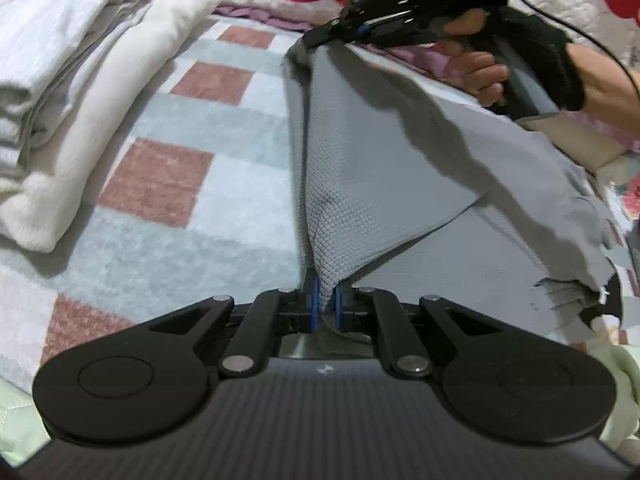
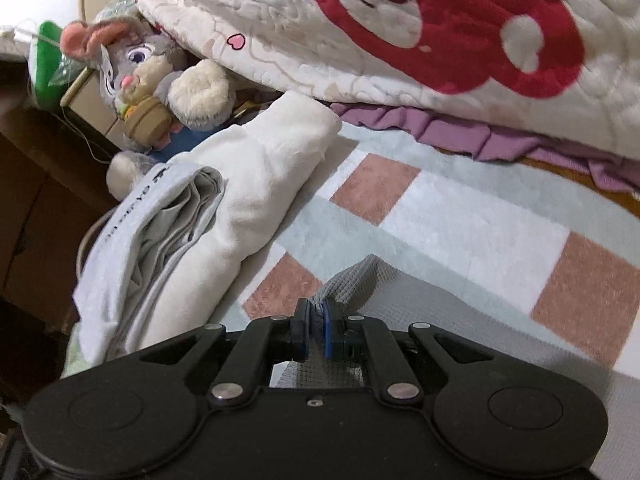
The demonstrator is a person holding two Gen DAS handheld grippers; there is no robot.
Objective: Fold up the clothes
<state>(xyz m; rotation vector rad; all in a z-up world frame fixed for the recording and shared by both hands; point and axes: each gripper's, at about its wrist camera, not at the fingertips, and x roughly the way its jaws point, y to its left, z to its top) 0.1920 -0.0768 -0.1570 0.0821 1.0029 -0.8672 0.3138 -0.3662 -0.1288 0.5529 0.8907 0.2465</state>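
Observation:
A grey waffle-knit garment is stretched between both grippers above a checked blanket. My left gripper is shut on its near corner, the cloth pinched between the blue pads. At the far end the right gripper, held by a gloved hand, grips the other corner. In the right wrist view my right gripper is shut on a bunched fold of the same grey cloth. The lower part of the garment lies on the bed to the right.
A stack of folded white and pale grey clothes lies on the left of the blanket; it shows as the folded stack in the right wrist view. A plush rabbit and a red-and-cream quilt sit behind.

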